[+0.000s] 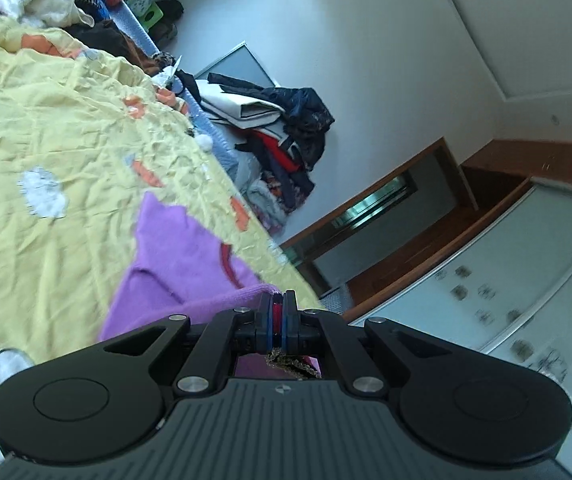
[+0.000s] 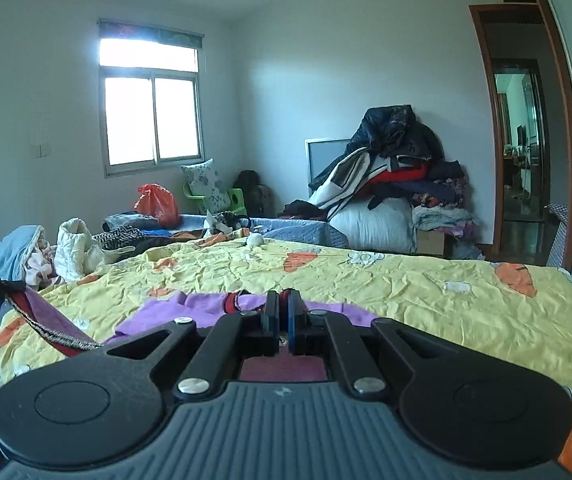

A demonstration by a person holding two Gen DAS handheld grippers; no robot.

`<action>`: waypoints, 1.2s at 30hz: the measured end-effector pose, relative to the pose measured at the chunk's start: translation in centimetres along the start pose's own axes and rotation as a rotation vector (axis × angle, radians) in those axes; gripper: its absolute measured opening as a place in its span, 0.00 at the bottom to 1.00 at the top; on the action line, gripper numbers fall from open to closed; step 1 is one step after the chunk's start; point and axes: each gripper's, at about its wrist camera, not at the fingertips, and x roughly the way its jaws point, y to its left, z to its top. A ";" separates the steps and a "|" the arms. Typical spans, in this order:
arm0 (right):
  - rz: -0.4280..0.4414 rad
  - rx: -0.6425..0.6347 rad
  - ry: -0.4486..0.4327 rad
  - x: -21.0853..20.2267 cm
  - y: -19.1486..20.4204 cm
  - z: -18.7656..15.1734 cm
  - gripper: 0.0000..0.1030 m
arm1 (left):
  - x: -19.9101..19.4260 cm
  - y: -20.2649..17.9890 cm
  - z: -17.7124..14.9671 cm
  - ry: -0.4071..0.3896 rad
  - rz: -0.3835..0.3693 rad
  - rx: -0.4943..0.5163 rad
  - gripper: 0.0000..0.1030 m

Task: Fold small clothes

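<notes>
Purple knit garment with a red-trimmed neckline (image 1: pixel 173 264), seen from the left wrist, spreads ahead and to the left of the left gripper (image 1: pixel 279 304) over a crumpled yellow bedspread printed with carrots and white rabbits (image 1: pixel 65 128). One edge of it rises to the fingertips, where the jaws are pressed together with red trim caught between the blue pads. A patch of the same fabric and a dark patterned band show under the fingers, close to the camera. Beyond the bed edge, a heap of dark and red clothes (image 1: pixel 286 132) sits against the wall.

From the right wrist, the garment (image 2: pixel 201 308) lies flat on the bedspread (image 2: pixel 426 304) just ahead of the right gripper (image 2: pixel 283 308), reaching left. Its jaws are pinched together on red trim at the tips, and maroon cloth shows beneath the fingers. Left of it, a hem with a patterned border (image 2: pixel 45 324) slopes up toward a dark object at the frame edge. The clothes heap (image 2: pixel 394 160) stands far ahead.
</notes>
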 end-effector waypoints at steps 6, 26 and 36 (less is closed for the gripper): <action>0.004 0.086 0.064 7.7 -4.3 0.7 0.03 | 6.9 1.7 3.4 0.039 0.042 -0.016 0.03; -0.096 0.300 0.373 31.5 -15.9 -2.1 0.02 | 25.7 11.9 7.9 0.199 0.212 -0.157 0.03; 0.046 -0.005 0.492 31.1 -12.5 -3.3 0.60 | 26.0 12.8 7.5 0.228 0.228 -0.170 0.03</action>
